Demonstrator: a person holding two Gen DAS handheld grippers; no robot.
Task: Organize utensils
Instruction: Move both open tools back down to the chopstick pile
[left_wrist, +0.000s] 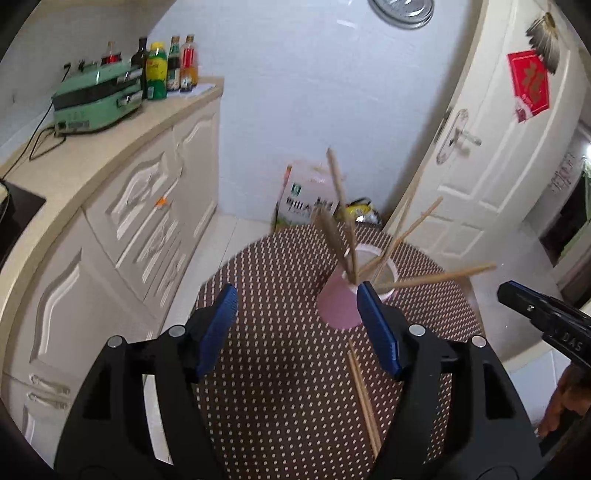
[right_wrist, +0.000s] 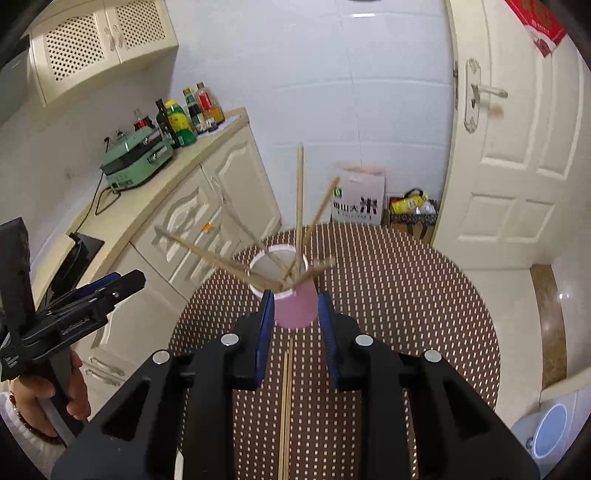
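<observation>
A pink cup (left_wrist: 340, 306) (right_wrist: 297, 310) stands on the brown dotted mat (left_wrist: 273, 387) (right_wrist: 388, 314), with several wooden chopsticks (left_wrist: 338, 206) (right_wrist: 300, 192) fanned out of it. Two more chopsticks (left_wrist: 364, 400) (right_wrist: 285, 406) lie flat on the mat, nearer than the cup. My left gripper (left_wrist: 297, 288) (right_wrist: 125, 282) hovers over the mat left of the cup, open and empty. My right gripper (right_wrist: 296, 295) (left_wrist: 511, 291) points at the cup from above the lying pair. Its pads stand a narrow gap apart with nothing pressed between them.
A cream counter (left_wrist: 110, 147) runs along the left with a green appliance (left_wrist: 98, 98) (right_wrist: 136, 160) and several bottles (left_wrist: 170, 66). A white door (left_wrist: 491, 155) (right_wrist: 517, 166) stands at the right, a rice bag (right_wrist: 358, 199) on the floor behind the table. A hand (right_wrist: 55, 398) holds the left gripper.
</observation>
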